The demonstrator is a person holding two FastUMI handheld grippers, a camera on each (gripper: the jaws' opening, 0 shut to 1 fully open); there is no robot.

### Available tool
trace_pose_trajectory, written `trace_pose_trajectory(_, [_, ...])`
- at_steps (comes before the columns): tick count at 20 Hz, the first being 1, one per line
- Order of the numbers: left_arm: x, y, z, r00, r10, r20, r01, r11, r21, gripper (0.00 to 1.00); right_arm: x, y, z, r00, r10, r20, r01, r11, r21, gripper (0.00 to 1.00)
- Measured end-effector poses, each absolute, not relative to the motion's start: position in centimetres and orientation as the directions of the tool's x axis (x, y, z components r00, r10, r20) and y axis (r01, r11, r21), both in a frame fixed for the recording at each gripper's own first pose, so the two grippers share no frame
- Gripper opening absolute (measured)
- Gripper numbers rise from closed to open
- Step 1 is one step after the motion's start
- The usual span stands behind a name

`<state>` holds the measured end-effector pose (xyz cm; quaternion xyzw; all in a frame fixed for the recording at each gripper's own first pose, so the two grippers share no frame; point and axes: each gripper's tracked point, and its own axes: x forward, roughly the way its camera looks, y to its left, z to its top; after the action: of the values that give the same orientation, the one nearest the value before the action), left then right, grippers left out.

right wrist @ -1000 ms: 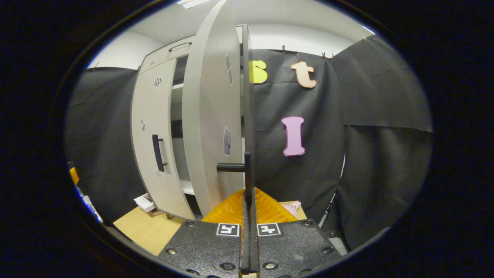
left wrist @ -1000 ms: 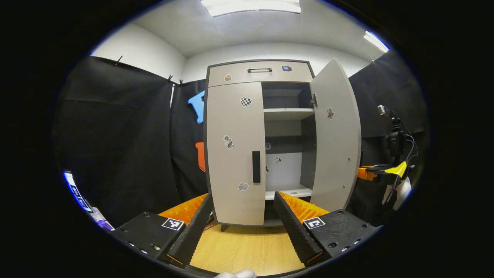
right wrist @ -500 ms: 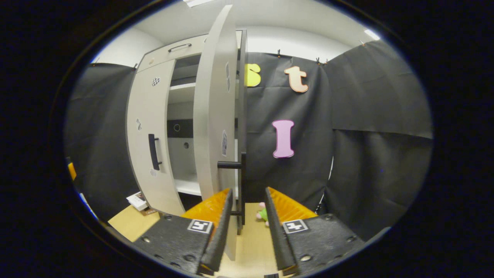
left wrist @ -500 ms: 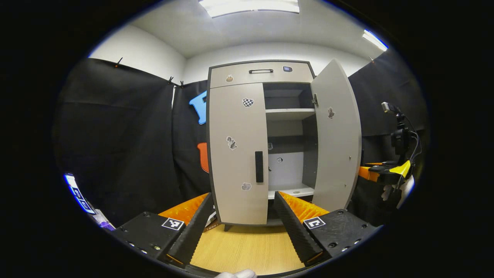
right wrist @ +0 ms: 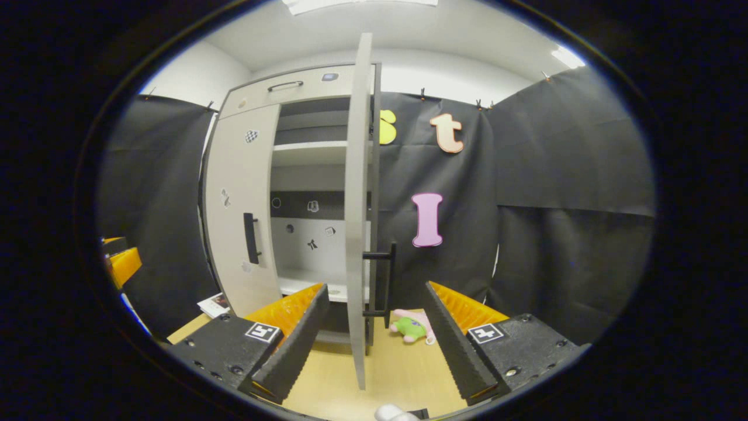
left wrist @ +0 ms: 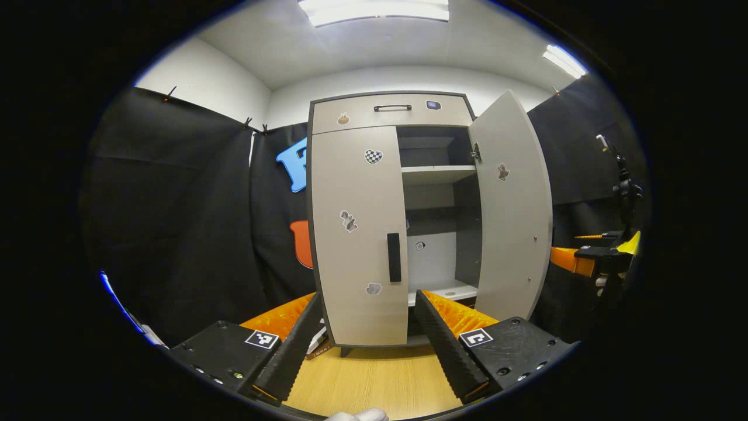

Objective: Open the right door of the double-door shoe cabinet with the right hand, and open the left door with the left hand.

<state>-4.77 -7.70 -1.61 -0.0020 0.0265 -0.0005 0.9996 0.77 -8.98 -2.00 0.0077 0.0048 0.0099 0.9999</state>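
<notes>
Behind the open right door, a soft toy is half hidden.

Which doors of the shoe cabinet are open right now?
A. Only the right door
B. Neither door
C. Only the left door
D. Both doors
A: the right door is swung out, baring the shelves, while the left door lies flat and closed with its handle untouched.

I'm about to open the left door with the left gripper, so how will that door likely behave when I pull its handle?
The left door looks like a rigid flat panel, so it should probably swing stiffly rather than flex. Its black bar handle stands off the panel, likely easy to pinch. The right door already stands open, suggesting easy hinges.
</notes>
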Motion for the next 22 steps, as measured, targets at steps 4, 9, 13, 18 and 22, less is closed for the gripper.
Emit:
trace_pose_trajectory(4, [-2.5, -6.0, -2.6, 0.998, -0.005, -0.056, 0.005, 1.0, 0.011, 0.96, -1.7, -6.3, -0.8, 0.999, 0.015, 0.029, -0.015, 1.0, 0.016, 1.0])
trace_pose_trajectory(9, [1.0, -5.1, -3.2, 0.999, -0.023, -0.037, 0.023, 1.0, -0.006, 0.96, -3.8, -2.9, -0.9, 0.999, 0.03, 0.017, -0.03, 0.999, 0.033, 1.0])
trace_pose_trajectory(13, [5.4, -5.7, -3.6, 0.999, -0.035, -0.019, 0.034, 0.999, -0.024, 0.96, -4.7, -0.7, -1.2, 1.0, 0.026, 0.007, -0.026, 0.999, 0.039, 1.0])
trace_pose_trajectory(18, [11.4, -8.4, -4.5, 0.997, -0.074, -0.021, 0.073, 0.996, -0.048, 0.96, -5.5, 0.6, -1.5, 1.0, 0.001, -0.014, -0.001, 1.0, 0.026, 1.0])
trace_pose_trajectory(22, [16.4, -10.7, -5.1, 0.996, -0.092, -0.022, 0.091, 0.995, -0.047, 0.96, -5.8, 0.2, -1.1, 0.999, -0.031, -0.018, 0.032, 0.999, 0.013, 1.0])
